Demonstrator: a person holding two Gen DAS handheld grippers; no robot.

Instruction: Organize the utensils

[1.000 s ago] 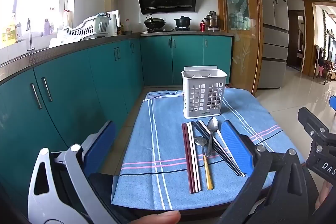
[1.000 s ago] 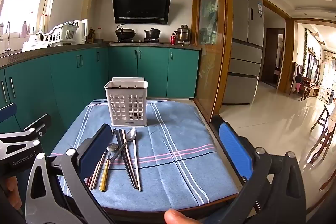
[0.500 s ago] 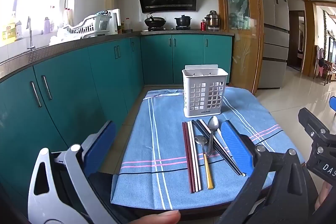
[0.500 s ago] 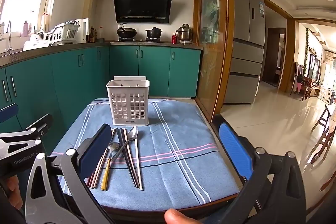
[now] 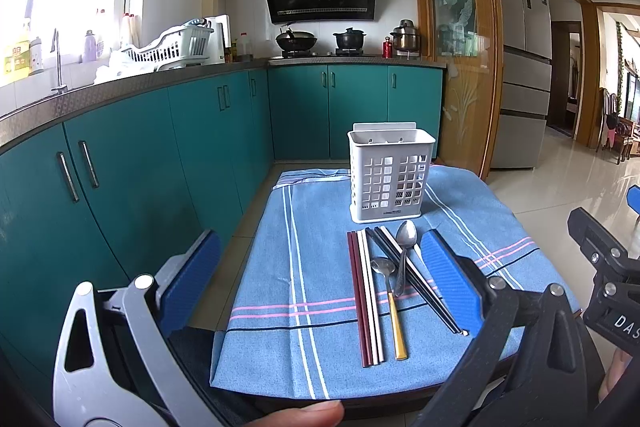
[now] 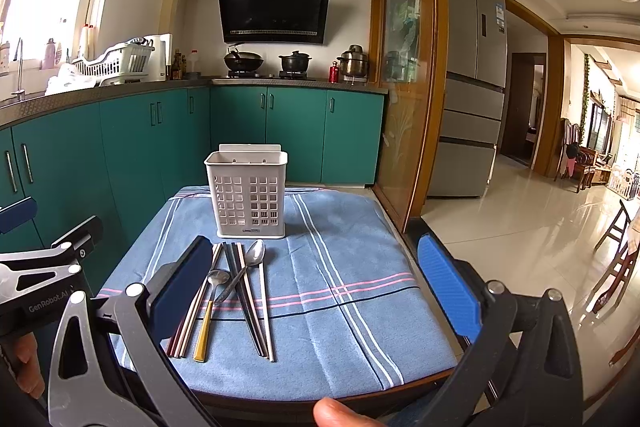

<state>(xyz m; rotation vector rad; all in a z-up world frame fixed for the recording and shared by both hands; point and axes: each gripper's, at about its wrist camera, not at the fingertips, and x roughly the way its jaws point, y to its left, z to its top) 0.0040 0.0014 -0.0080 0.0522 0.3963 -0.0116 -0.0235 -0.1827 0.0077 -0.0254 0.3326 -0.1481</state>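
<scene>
A small tabletop [image 5: 320,379] draped in a blue striped cloth [image 5: 312,267] stands in a kitchen with teal cabinets, giving the utensils a flat, uncluttered place to lie.

At the far end of the cloth a white slotted holder [image 5: 390,179] stands upright, apparently empty, its open top ready to receive the utensils.

Just in front of it, the utensils lie in a loose row, their lengths running between the holder and the near edge, so each can be picked up along its length:

- Dark red and white chopsticks [image 5: 366,301], side by side.
- A yellow-handled spoon [image 5: 390,303].
- A plain steel spoon [image 5: 405,251], resting across black chopsticks [image 5: 416,283].

Nothing has been sorted yet.

The left tool [image 5: 320,279] and right tool [image 6: 316,283] both hover at the near edge with jaws spread wide and empty, seemingly poised for a first pick.
</scene>
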